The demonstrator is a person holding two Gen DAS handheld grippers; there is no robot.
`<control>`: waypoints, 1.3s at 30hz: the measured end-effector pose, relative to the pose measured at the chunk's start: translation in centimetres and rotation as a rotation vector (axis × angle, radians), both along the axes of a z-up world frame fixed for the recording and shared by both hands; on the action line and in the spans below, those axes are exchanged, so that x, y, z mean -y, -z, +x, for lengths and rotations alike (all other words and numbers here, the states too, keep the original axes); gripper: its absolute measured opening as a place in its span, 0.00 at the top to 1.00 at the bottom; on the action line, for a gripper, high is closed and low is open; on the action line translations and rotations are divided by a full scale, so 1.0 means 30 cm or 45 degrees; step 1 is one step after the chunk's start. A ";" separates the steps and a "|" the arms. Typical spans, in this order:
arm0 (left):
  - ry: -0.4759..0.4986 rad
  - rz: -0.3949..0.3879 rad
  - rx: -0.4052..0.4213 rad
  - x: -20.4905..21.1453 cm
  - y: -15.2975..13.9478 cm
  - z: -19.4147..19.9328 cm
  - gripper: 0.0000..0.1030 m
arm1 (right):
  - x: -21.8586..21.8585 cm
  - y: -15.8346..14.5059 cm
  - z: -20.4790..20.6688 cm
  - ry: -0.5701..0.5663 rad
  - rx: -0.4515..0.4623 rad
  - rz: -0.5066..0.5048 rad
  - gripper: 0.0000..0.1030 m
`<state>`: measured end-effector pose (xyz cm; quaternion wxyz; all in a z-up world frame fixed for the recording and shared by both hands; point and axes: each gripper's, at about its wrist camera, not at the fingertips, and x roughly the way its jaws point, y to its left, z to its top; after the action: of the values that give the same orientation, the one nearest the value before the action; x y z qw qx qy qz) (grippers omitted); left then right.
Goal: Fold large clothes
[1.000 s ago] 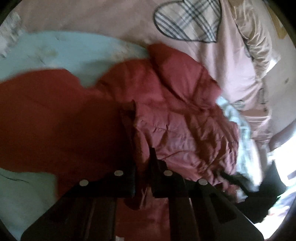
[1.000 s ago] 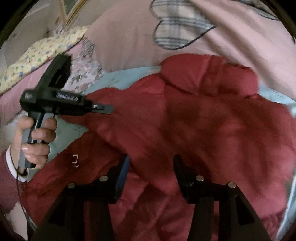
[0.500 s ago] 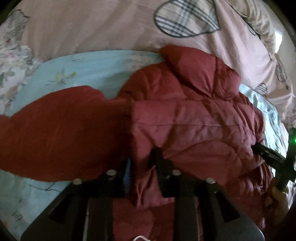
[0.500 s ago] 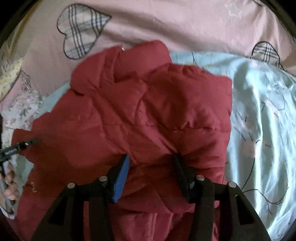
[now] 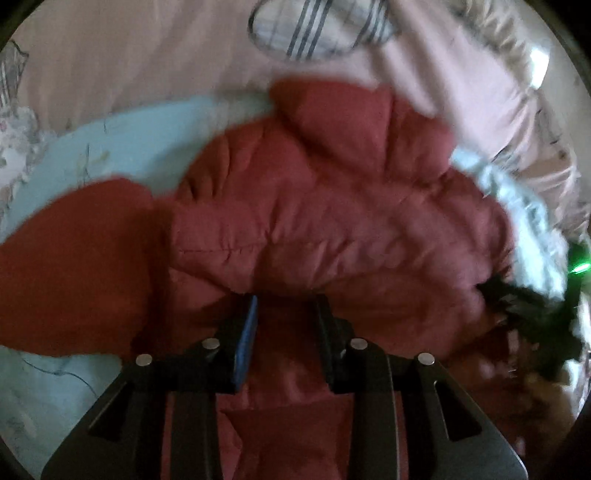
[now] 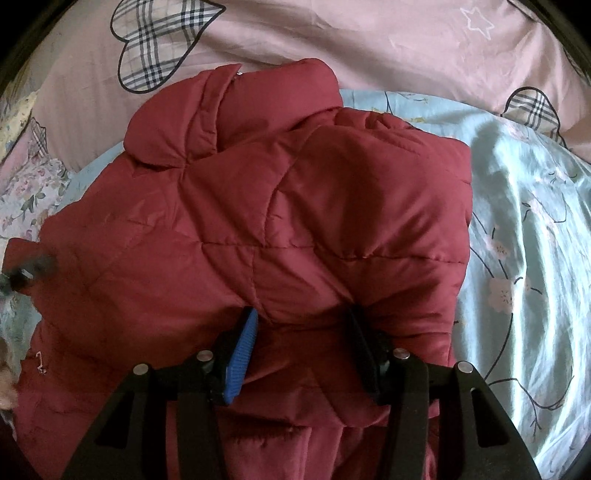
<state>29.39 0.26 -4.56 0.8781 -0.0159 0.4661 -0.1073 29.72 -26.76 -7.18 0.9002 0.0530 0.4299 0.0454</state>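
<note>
Covering most of the bed is a pink quilt point(image 6: 369, 48) with checked hearts point(image 6: 159, 40) on it, and it fills the far side in both views. A small white star point(image 6: 478, 22) is drawn on it too. Nearer lies a light blue sheet point(image 6: 524, 229) with pale flowers and thin dark twigs, full of soft wrinkles on the right. A flowery pillow or cloth point(image 6: 29, 188) peeks in at the far left (it is too squashed at the edge to tell which).

On the blue sheet sits the big red puffy coat point(image 6: 295, 221). Its collar point(image 6: 173, 122) points to the pink quilt, and one side is laid over the middle, so the right edge is a straight fold. In the left wrist view, which is blurry, one red sleeve point(image 5: 74, 266) sticks out flat to the left on the sheet.

The right claw point(image 6: 301, 314) is wide open, with its tips touching the puffy coat edge and coat showing between them. The left claw point(image 5: 286, 302) is open too, low over the coat, gripping nothing. A blue pad point(image 6: 242, 358) lines one finger.

A tiny green light point(image 5: 580, 267) glows at the right edge of the left wrist view.
</note>
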 end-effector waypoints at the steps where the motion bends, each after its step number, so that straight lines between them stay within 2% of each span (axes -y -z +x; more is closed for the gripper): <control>1: -0.006 0.007 -0.027 -0.004 0.034 0.009 0.73 | -0.004 -0.011 -0.008 -0.002 0.006 -0.003 0.50; 4: -0.015 -0.016 -0.041 -0.018 0.066 0.014 0.72 | -0.030 -0.068 -0.035 -0.025 0.079 0.005 0.48; 7: -0.021 0.004 -0.037 -0.012 0.065 0.017 0.72 | -0.075 -0.110 -0.051 -0.061 0.131 -0.041 0.48; 9: -0.023 0.021 -0.031 -0.002 0.073 0.012 0.72 | -0.102 -0.098 -0.025 -0.074 0.093 -0.070 0.49; 12: -0.021 0.010 -0.030 -0.006 0.084 0.006 0.72 | -0.102 -0.012 0.017 -0.063 -0.009 -0.109 0.49; 17: -0.009 -0.045 -0.036 -0.031 0.096 0.010 0.72 | -0.097 0.011 0.031 -0.049 -0.010 -0.093 0.49; 23: -0.018 -0.040 -0.021 -0.022 0.085 0.012 0.72 | -0.108 -0.001 0.031 -0.053 0.003 -0.088 0.48; 24: -0.016 -0.046 -0.024 -0.026 0.078 0.008 0.70 | -0.096 -0.008 0.021 -0.055 0.010 -0.073 0.48; 26: -0.017 -0.103 -0.029 -0.051 0.054 -0.016 0.59 | -0.081 -0.038 -0.014 -0.054 0.038 -0.027 0.48; 28: -0.055 -0.144 -0.011 -0.089 0.027 -0.048 0.41 | -0.067 -0.068 -0.054 -0.053 0.070 0.004 0.48; 33: -0.170 -0.198 0.005 -0.208 -0.004 -0.121 0.39 | -0.071 -0.122 -0.118 -0.074 0.096 0.045 0.48; 39: -0.323 -0.285 -0.007 -0.397 0.005 -0.184 0.39 | -0.092 -0.157 -0.193 -0.117 0.103 0.090 0.45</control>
<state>23.85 12.16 -4.71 0.8761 -0.1727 0.4478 -0.0470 23.93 -24.00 -2.49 0.9114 0.0629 0.3931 0.1039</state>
